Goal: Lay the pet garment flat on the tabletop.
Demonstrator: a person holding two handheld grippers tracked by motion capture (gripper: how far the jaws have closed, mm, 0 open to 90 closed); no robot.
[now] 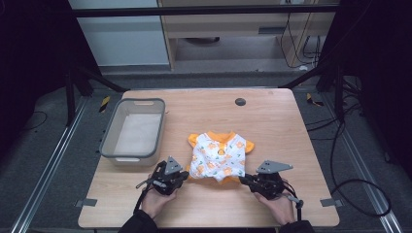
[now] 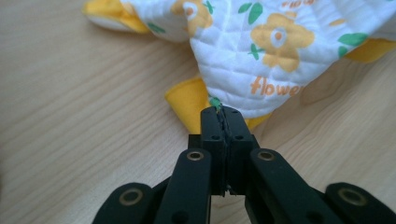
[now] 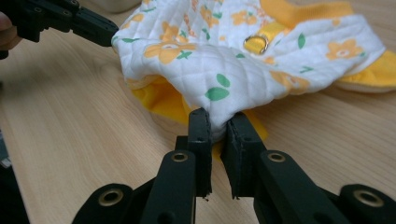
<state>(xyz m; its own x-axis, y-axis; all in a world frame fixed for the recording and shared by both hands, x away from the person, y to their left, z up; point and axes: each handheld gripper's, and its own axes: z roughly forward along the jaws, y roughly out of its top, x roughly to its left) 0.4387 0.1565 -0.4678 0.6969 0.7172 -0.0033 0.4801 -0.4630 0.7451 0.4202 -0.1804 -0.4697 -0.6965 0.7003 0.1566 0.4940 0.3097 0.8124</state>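
Left gripper: jaws pinched on the near hem corner of the baby top
Right gripper: jaws clamped on a bunched fold of the other hem corner
Baby top: flat mid-table, just beyond both grippers
Handling: likely light, soft, limp quilted cloth; hem corners suit lifting
Grey bin: farther left

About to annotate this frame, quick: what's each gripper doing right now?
Left gripper: shut on the hem of the flowered garment.
Right gripper: shut on the garment's hem at its other lower corner.
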